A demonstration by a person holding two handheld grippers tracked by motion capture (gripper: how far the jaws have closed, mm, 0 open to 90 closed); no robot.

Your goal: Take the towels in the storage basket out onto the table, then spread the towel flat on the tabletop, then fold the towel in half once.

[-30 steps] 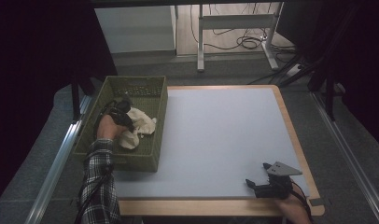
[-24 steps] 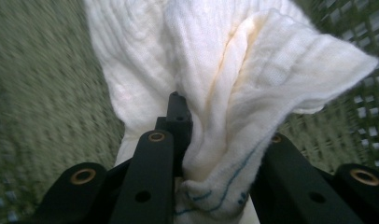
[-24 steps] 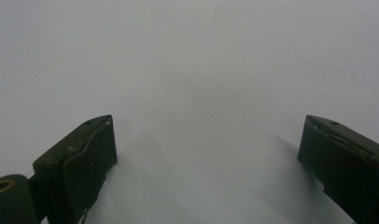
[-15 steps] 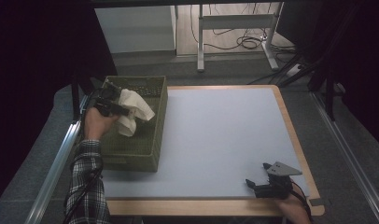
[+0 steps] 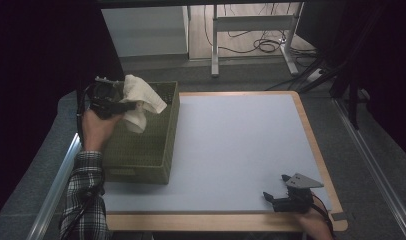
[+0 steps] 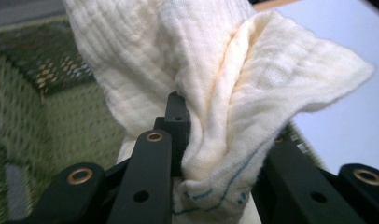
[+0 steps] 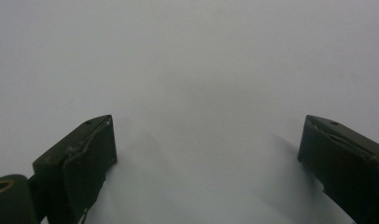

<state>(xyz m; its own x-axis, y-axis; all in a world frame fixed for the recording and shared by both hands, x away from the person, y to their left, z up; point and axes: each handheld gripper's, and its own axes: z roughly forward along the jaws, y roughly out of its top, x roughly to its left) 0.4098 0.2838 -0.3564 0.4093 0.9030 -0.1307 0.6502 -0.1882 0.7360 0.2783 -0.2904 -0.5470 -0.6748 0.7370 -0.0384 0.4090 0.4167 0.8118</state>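
Note:
A cream cloth [image 5: 139,100] hangs in the air above the olive woven basket [image 5: 156,160] at the table's left side. My left gripper [image 5: 122,102] is shut on it, held up over the basket's far left corner. In the left gripper view the cloth [image 6: 215,79] bunches between the black jaws, with a blue stitched hem low down, and the left gripper [image 6: 211,154] pinches its folds. My right gripper [image 5: 272,198] rests near the table's front right corner. Its jaws stand wide apart in the right gripper view, and the right gripper [image 7: 206,154] has only bare tabletop between them.
The pale grey table top [image 5: 241,145] has a wooden rim [image 5: 311,135]. The basket's inside [image 6: 47,107] shows green weave behind the cloth. A metal rail [image 5: 56,195] runs along the table's left side. Desk legs and cables [image 5: 261,45] lie on the floor beyond.
My left gripper has lifted the cloth out of the basket, up and toward the far left corner. The right gripper has stayed still.

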